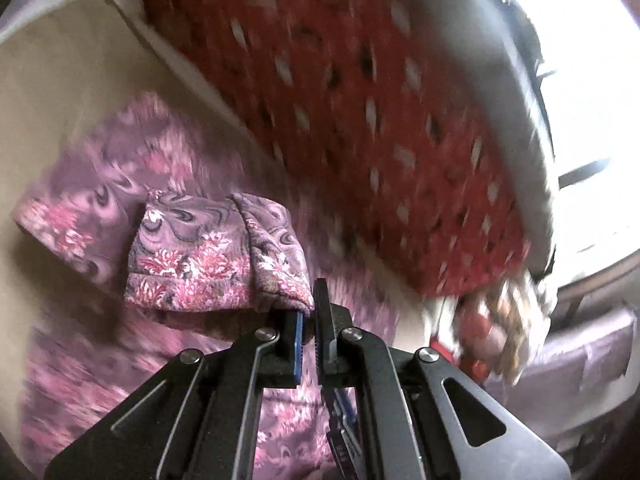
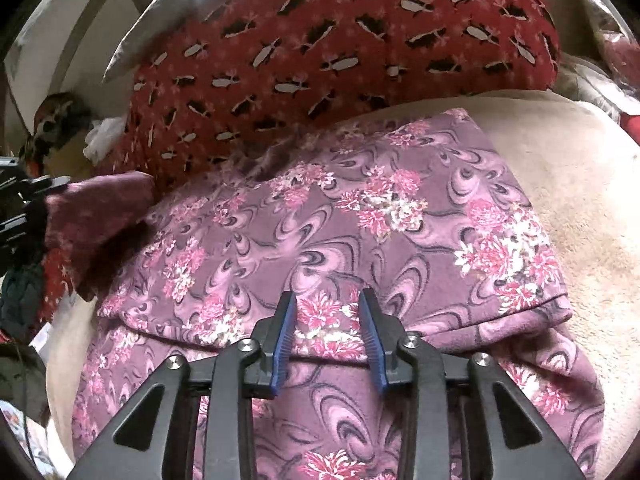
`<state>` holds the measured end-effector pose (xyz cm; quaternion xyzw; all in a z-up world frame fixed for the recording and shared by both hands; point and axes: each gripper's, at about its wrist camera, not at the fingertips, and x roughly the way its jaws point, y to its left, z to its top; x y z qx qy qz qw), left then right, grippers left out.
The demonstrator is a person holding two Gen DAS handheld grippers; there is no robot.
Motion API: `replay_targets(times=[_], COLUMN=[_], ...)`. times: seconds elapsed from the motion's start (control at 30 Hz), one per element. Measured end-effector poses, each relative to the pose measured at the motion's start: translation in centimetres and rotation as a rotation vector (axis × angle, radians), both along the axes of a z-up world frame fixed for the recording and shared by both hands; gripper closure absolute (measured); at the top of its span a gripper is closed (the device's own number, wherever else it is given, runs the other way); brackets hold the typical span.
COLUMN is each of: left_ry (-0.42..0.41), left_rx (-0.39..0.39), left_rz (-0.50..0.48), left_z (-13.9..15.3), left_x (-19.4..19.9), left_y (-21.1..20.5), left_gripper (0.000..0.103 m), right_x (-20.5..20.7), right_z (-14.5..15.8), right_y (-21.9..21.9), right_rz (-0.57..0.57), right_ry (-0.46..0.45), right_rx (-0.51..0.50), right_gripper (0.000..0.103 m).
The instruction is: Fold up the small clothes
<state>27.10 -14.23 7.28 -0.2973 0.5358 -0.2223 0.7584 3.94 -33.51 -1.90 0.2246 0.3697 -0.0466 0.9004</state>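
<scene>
A purple garment with pink flowers (image 2: 360, 220) lies spread on a beige blanket (image 2: 580, 184). My left gripper (image 1: 310, 312) is shut on a corner of this garment (image 1: 224, 256) and holds a folded flap lifted above the rest of the cloth. The left wrist view is blurred by motion. My right gripper (image 2: 328, 308) is open, low over the near part of the garment, with a fold edge running just under its blue pads (image 2: 370, 336). The left gripper with its lifted flap (image 2: 96, 208) shows at the left edge of the right wrist view.
A red patterned cushion (image 2: 340, 48) lies along the far side of the blanket, also in the left wrist view (image 1: 360, 100). A pile of mixed cloth (image 1: 500, 320) sits beside it. A bright window (image 1: 592, 80) is beyond.
</scene>
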Motion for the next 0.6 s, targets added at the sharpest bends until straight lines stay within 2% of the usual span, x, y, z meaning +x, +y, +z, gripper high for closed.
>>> replay_targets(times=[0.13, 0.23, 0.33, 0.43, 0.47, 0.5, 0.57, 0.6], left_ry=[0.094, 0.146, 0.15, 0.124, 0.11, 0.1, 0.085, 0.086], left_rx=[0.08, 0.132, 0.06, -0.046, -0.066, -0.067, -0.084, -0.105], left_rz=[-0.049, -0.054, -0.061, -0.043, -0.019, 0.038, 0.231, 0.287], left_z=[-5.1, -8.1, -7.8, -6.0, -5.3, -4.8, -4.6, -4.9], left_x=[-1.1, -1.3, -1.9, -3.4, -3.8, -4.3, -5.2, -5.4], left_y=[-3.7, -4.2, -2.4, 1.0, 2.3, 4.2, 8.8, 10.4], left_gripper=[0.1, 0.1, 0.098, 0.09, 0.077, 0.053, 0.031, 0.031], right_x=[-0.3, -0.6, -0.7, -0.7, -0.6, -0.5, 0.2, 0.6], right_z=[-0.1, -0.3, -0.4, -0.4, -0.4, -0.3, 0.4, 0.9], right_y=[-0.4, -1.1, -1.4, -1.5, -1.5, -1.4, -0.8, -0.2], right_rz=[0.007, 0.006, 0.006, 0.006, 0.005, 0.003, 0.004, 0.007], right_ry=[-0.024, -0.043, -0.052, -0.056, -0.053, -0.043, -0.002, 0.018], right_rx=[0.025, 0.066, 0.09, 0.101, 0.103, 0.097, 0.05, 0.018], right_gripper=[0.065, 0.065, 0.065, 0.065, 0.065, 0.065, 0.064, 0.061])
